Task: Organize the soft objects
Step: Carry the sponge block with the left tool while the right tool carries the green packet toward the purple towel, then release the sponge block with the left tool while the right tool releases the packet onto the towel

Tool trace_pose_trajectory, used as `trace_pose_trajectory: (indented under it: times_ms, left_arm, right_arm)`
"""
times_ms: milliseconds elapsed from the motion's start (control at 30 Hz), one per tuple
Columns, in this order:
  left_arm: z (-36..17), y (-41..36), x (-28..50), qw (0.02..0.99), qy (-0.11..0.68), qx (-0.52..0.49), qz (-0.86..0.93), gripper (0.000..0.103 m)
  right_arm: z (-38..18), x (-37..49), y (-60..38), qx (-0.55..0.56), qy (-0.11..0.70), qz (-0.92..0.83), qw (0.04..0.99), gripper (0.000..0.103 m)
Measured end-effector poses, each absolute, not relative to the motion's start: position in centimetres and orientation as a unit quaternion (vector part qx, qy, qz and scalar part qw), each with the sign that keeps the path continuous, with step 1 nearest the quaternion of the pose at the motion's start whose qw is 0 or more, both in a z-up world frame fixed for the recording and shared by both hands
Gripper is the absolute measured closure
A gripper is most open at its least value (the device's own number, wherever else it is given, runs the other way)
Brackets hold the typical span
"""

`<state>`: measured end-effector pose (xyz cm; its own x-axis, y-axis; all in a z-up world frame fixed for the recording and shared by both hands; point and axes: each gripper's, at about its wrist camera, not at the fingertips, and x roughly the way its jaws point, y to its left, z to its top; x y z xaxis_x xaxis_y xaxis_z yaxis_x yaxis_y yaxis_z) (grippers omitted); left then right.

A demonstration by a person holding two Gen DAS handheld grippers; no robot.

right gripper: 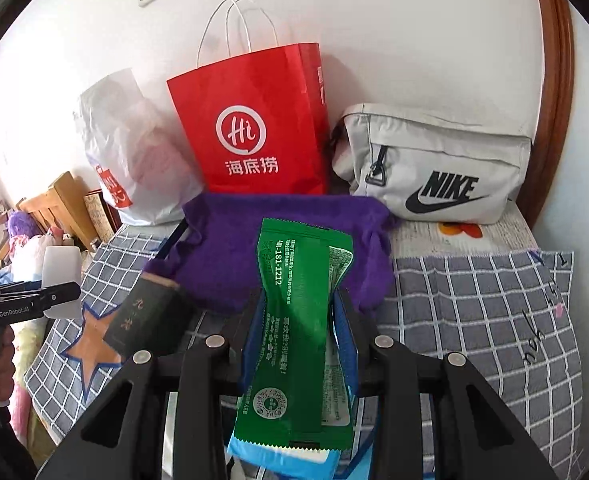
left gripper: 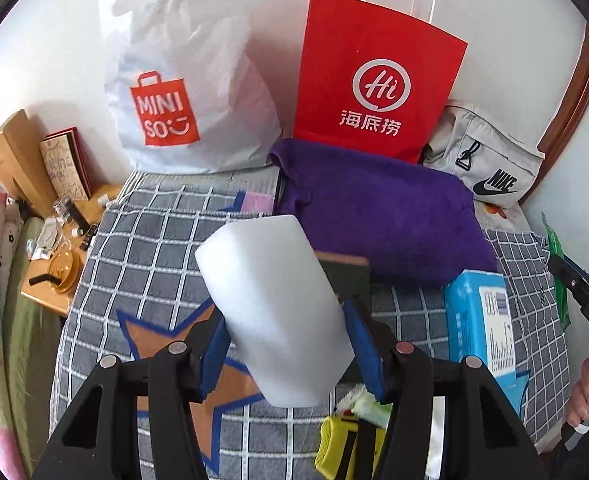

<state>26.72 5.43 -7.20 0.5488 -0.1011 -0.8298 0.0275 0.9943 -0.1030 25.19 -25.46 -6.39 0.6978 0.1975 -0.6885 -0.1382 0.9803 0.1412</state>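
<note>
My left gripper (left gripper: pixel 286 348) and right gripper (right gripper: pixel 300 336) are black frames with silver screws and blue finger pads (left gripper: pixel 214 356).

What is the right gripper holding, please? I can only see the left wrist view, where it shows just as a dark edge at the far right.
Observer: The right gripper is shut on a green sachet, pinched at its middle so the pack bulges above and below.
Operator: Thank you. Is the red bag open to that side?
Observer: From the right wrist view only the red paper bag front and one side panel show; its mouth is not visible.
Operator: And what does the Nike pouch rest on?
Observer: The grey Nike pouch leans on the wall, sitting on a white cloth with an orange print, right of the purple towel.
</note>
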Motion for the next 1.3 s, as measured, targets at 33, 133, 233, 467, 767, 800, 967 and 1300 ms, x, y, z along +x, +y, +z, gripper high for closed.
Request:
trace_pose_trajectory:
  times_ms: [33,133,233,467,767,800,967,1300]
  left_arm:
    - [-7.2,5.3,27.1,0.879,0.474,-0.037,-0.038,0.049]
    - [-7.6,4.7,28.9,0.878,0.476,-0.029,-0.042,0.049]
    - [-8.4,4.1,30.5,0.874,0.482,-0.02,-0.049,0.049]
    - [-10.1,2.6,34.9,0.865,0.498,-0.008,-0.067,0.049]
    - [-12.5,2.1,40.7,0.855,0.512,-0.046,-0.07,0.049]
    - [-12.9,1.9,41.5,0.852,0.516,-0.05,-0.072,0.049]
    - [-13.9,0.7,44.2,0.848,0.521,-0.06,-0.078,0.049]
    - [-16.7,-0.4,48.0,0.825,0.549,-0.085,-0.102,0.049]
  right_arm:
    - [-6.4,25.6,-25.4,0.039,0.377,0.092,0.921,0.068]
    - [-6.5,27.2,-25.5,0.034,0.378,0.094,0.92,0.068]
    - [-7.1,29.1,-25.7,0.031,0.383,0.094,0.918,0.068]
    - [-9.0,33.7,-25.6,0.023,0.393,0.098,0.914,0.068]
    - [-12.1,38.6,-25.6,0.001,0.421,0.092,0.902,0.068]
    - [-12.5,39.1,-25.7,0.001,0.424,0.092,0.901,0.068]
    - [-14.0,41.0,-26.0,0.0,0.442,0.094,0.892,0.068]
    - [-16.7,43.3,-26.1,0.005,0.47,0.11,0.876,0.068]
